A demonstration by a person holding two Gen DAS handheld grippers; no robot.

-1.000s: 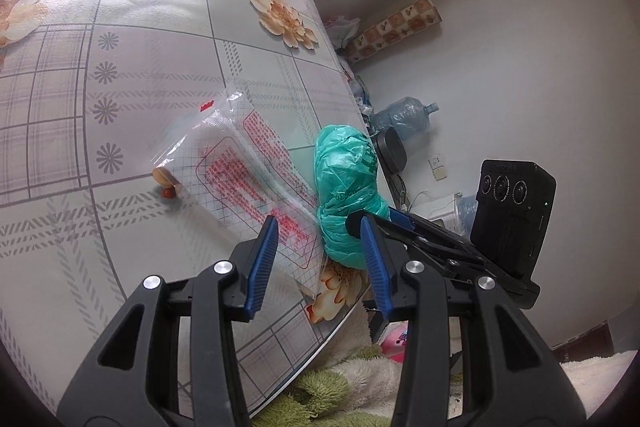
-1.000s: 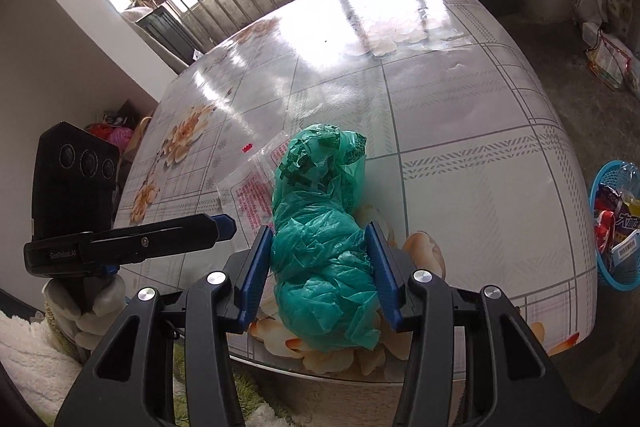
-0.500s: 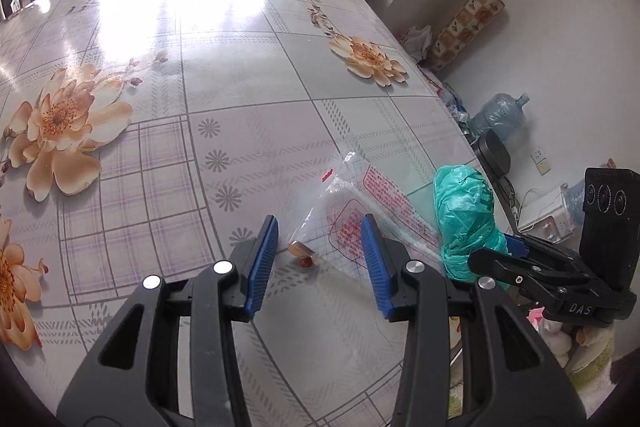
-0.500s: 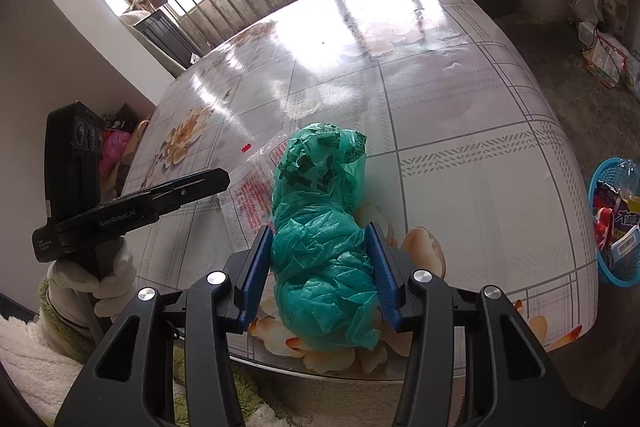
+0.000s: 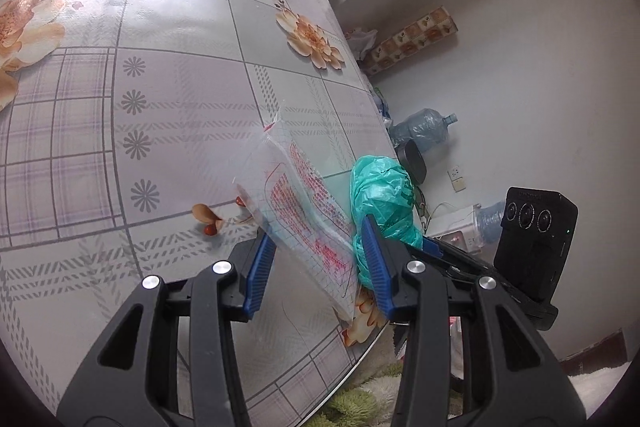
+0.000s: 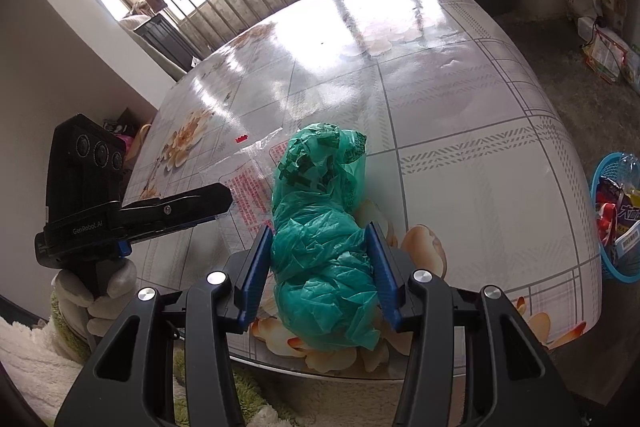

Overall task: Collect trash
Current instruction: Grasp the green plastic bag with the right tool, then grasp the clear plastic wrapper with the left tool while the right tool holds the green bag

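A green plastic bag (image 6: 324,251) lies on the floral table near its front edge; it also shows in the left wrist view (image 5: 382,195). My right gripper (image 6: 318,267) has its jaws around the bag, touching both sides. A clear plastic wrapper with red print (image 5: 304,215) lies left of the bag and also shows in the right wrist view (image 6: 248,187). My left gripper (image 5: 320,267) is open with its jaws either side of the wrapper's near end, which lifts off the table. Small brown scraps (image 5: 206,217) lie left of the wrapper.
The table (image 6: 460,107) has a glossy floral cloth. A blue basket (image 6: 614,223) with trash stands on the floor at the right. A water jug (image 5: 424,127) and a pan stand on the floor beyond the table edge. A cluttered counter is at the far end.
My left gripper swung away over the table, then came back and now straddles the wrapper's near end. The scraps now lie clear of the wrapper. The right gripper stayed around the green bag.
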